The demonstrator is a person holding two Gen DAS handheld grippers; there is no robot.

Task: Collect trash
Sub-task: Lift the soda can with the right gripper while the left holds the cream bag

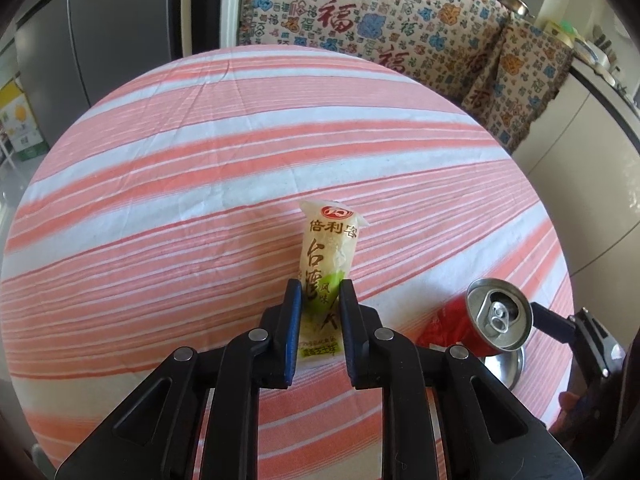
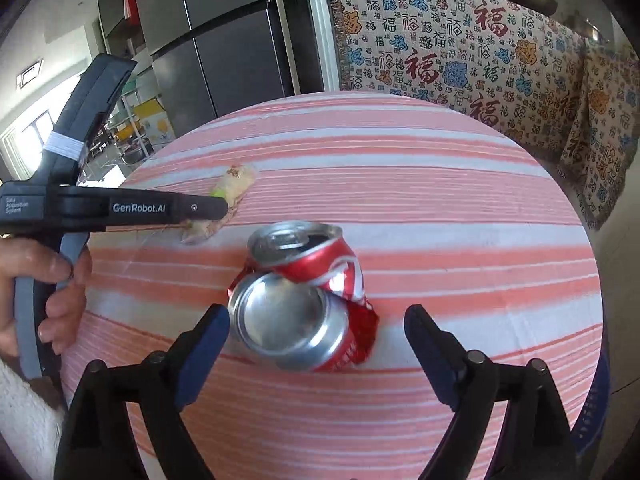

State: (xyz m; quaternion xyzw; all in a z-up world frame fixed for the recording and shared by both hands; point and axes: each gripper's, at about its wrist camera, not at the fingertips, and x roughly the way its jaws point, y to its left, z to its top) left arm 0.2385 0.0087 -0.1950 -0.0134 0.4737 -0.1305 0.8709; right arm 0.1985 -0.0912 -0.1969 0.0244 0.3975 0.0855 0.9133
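A pale yellow and green snack wrapper (image 1: 330, 240) sticks up between the blue pads of my left gripper (image 1: 320, 288), which is shut on its lower half just above the striped tablecloth (image 1: 180, 168). In the right wrist view the same wrapper (image 2: 238, 178) pokes out past the left gripper (image 2: 222, 210). A crushed red soda can (image 2: 296, 300) lies on its side on the cloth, its silver base toward me. My right gripper (image 2: 316, 316) stands open around the can's near end, with a clear gap at the right finger. The can (image 1: 500, 316) also shows at the lower right of the left wrist view.
The round table (image 2: 400, 184) carries a pink and white striped cloth. Behind it a sofa under a patterned cover (image 2: 460, 52) runs along the back right, and a dark fridge (image 2: 224, 60) stands at the back left. A person's hand (image 2: 52, 280) holds the left gripper's handle.
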